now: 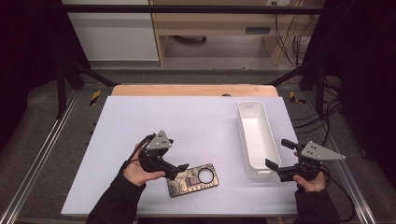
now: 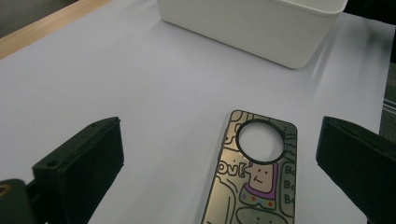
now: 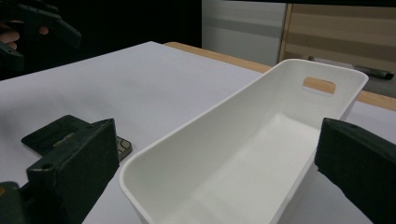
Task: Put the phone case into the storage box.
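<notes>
1. A white sheet covering the tabletop (image 1: 196, 121), smooth and flat.
2. A light wooden table edge (image 1: 187, 90), showing as a strip beyond the far side of the sheet.
3. A pale wooden cabinet (image 1: 210, 28) on the floor behind the table.
4. Black cables (image 1: 285, 32) hanging beside that cabinet.
5. Grey metal frame rails (image 1: 37, 158) along the table's sides.
</notes>
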